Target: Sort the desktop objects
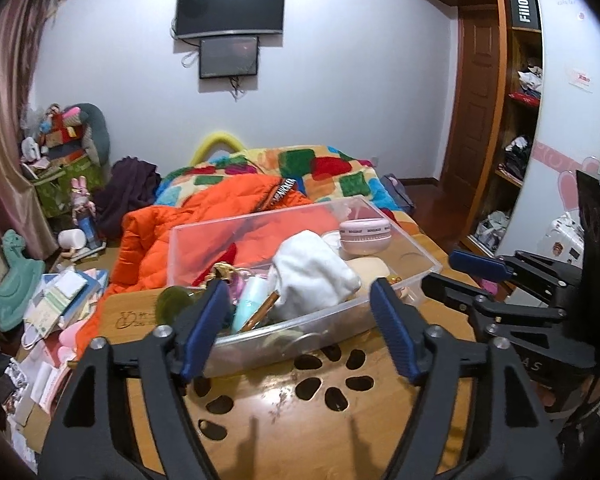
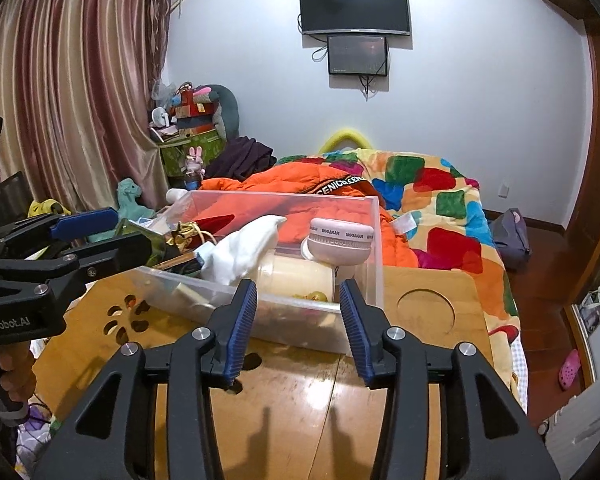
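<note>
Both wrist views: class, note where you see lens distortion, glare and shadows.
Left wrist view: fisheye bends the wooden wardrobe frame and darkens the corners; glare streaks the glossy wooden table, where two finger shadows fall. Right wrist view: the striped pink curtain bows, and the same twin shadows and sheen show on the table.

Bare tabletop (image 2: 300, 392) before clear bin (image 2: 284, 316)
</note>
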